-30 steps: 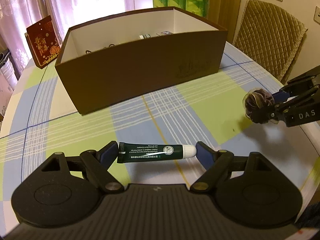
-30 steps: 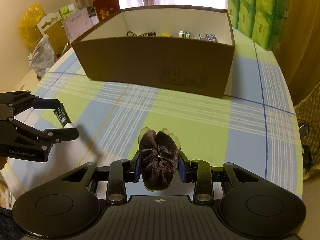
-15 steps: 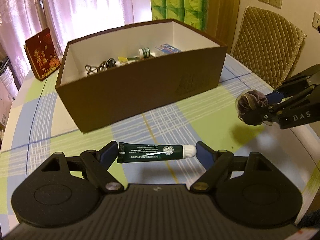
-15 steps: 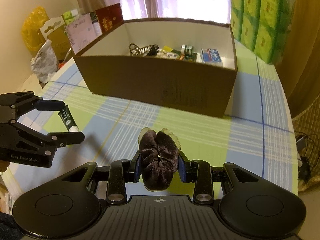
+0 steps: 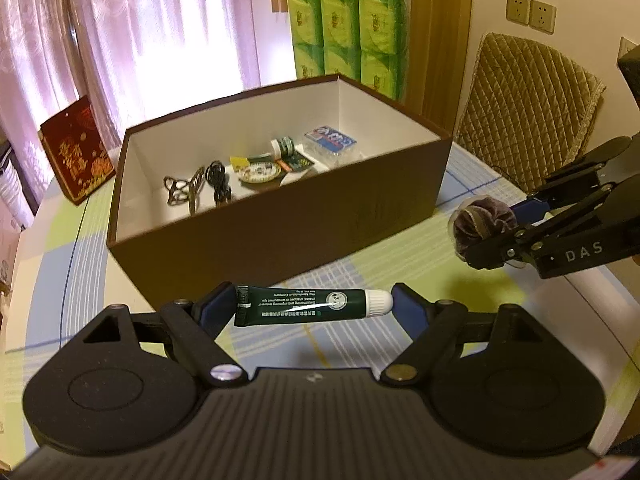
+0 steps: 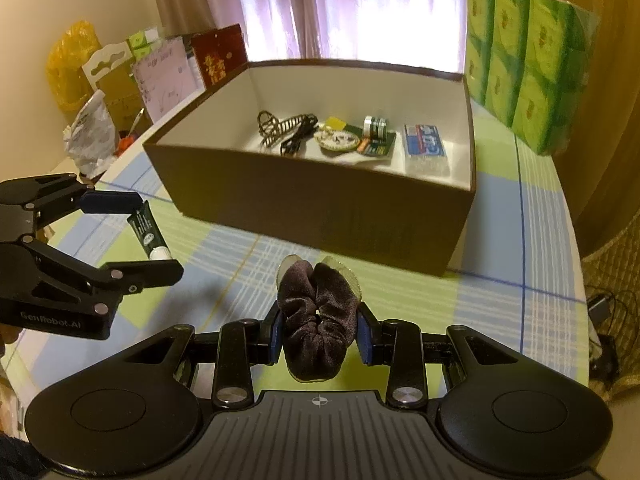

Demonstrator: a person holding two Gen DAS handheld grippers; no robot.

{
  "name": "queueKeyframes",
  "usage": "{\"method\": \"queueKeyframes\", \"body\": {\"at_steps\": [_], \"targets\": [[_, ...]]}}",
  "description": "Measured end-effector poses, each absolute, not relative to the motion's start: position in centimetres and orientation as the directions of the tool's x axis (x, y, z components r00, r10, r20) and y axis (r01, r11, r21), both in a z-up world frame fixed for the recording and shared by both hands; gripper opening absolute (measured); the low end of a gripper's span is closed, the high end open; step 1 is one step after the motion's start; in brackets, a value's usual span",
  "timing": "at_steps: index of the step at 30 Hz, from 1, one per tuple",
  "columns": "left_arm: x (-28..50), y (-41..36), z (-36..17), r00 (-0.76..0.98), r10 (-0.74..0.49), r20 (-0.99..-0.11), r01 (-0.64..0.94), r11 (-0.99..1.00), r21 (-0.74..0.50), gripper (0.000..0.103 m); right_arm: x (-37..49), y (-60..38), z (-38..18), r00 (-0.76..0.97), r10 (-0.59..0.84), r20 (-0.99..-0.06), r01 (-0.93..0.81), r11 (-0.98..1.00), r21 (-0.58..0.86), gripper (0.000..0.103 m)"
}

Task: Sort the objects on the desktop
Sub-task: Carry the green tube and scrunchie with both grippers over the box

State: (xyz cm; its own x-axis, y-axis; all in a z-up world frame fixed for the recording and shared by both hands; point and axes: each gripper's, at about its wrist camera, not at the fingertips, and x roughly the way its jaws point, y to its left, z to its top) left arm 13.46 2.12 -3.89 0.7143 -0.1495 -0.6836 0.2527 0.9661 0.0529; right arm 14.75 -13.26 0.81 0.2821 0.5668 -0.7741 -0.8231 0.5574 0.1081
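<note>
My left gripper point(image 5: 314, 304) is shut on a dark green tube point(image 5: 308, 305) with a white cap, held crosswise above the checked tablecloth. It also shows at the left of the right wrist view, where the left gripper point(image 6: 154, 236) holds the tube point(image 6: 148, 232). My right gripper point(image 6: 319, 330) is shut on a dark purple velvet scrunchie point(image 6: 318, 320); in the left wrist view the scrunchie point(image 5: 482, 226) hangs at the right. Both grippers are raised in front of the open brown box point(image 5: 280, 240), whose near wall point(image 6: 320, 216) faces me. Inside lie a hair claw, a cable, a small tin, a jar and a blue packet.
A red gift bag point(image 5: 76, 156) stands left of the box. Green tissue packs point(image 6: 524, 68) rise behind it at the right. A quilted chair back point(image 5: 528, 112) is beyond the table's right edge. Bags and cards point(image 6: 104, 92) crowd the far left.
Both grippers have risen with their loads, so the box's inside and contents have come into view. The box now sits lower and nearer in both views.
</note>
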Motion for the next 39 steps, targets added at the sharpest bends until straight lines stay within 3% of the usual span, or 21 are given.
{"method": "queueKeyframes", "body": {"at_steps": [39], "targets": [[22.6, 5.3, -0.7, 0.784, -0.078, -0.617, 0.192, 0.974, 0.121, 0.081, 23.2, -8.0, 5.0, 0.35, 0.622, -0.7, -0.839, 0.54, 0.06, 0.033]]}}
